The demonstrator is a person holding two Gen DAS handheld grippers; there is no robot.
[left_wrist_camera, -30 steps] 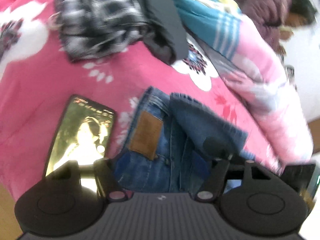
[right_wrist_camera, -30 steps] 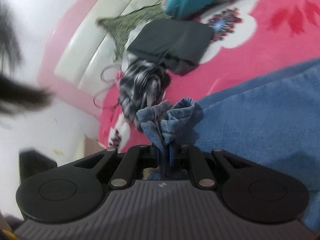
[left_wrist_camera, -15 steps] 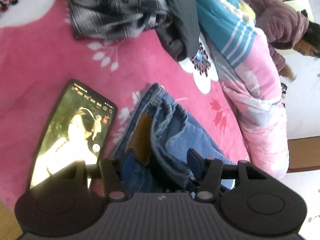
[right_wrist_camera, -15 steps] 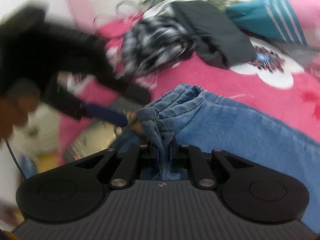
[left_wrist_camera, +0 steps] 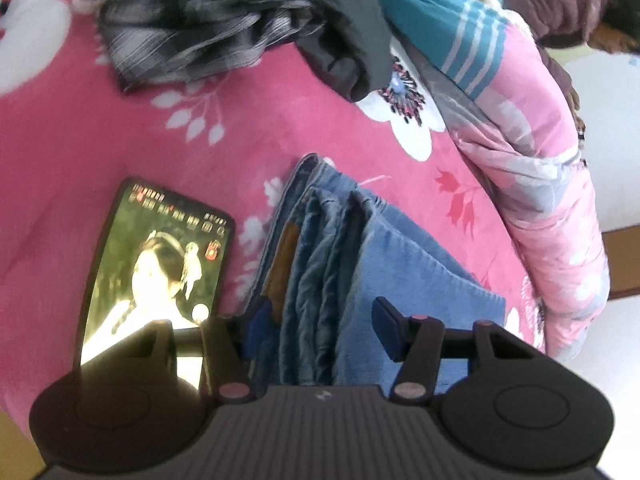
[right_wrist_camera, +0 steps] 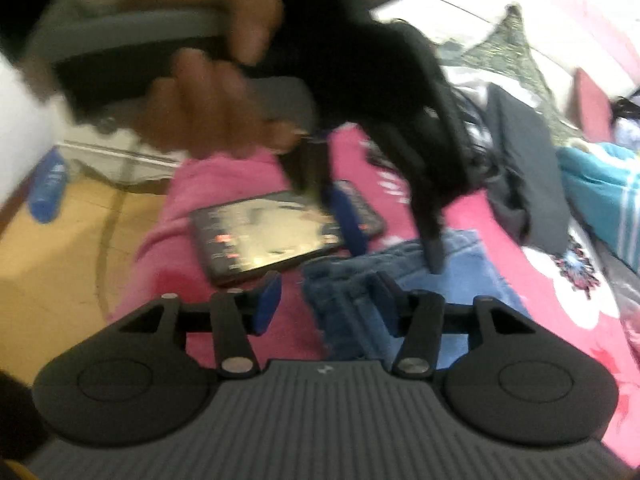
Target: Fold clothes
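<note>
1. A pink floral blanket (left_wrist_camera: 224, 148) covers the bed and fills most of both views; its white flower prints show near the far side.
2. A rolled quilt (left_wrist_camera: 532, 184) in pink, teal and white stripes lies along the right edge of the bed.
3. A person in a purple padded jacket (left_wrist_camera: 556, 4) is at the far right, beyond the quilt.
4. A black-and-white plaid garment (left_wrist_camera: 188, 28) lies crumpled at the far side, with a dark grey garment (left_wrist_camera: 348, 36) just beside it on the right.
5. The blue jeans (left_wrist_camera: 360, 264) lie folded in the near middle of the bed, several denim layers stacked edge-on, with a brown waistband patch showing on the left side.
6. A smartphone (left_wrist_camera: 160, 268) with a lit screen lies flat on the blanket, just left of the jeans.
7. The left gripper (left_wrist_camera: 322, 322) stands wide apart, its blue-tipped fingers (left_wrist_camera: 258, 320) straddling the folded jeans without pinching them.
8. The right gripper (right_wrist_camera: 326, 300) is also spread wide, empty, over the near edge of the jeans (right_wrist_camera: 360, 292); the picture is blurred.
9. A hand (right_wrist_camera: 208, 92) holds the left gripper's handle above the phone, seen from the right wrist camera.
</note>
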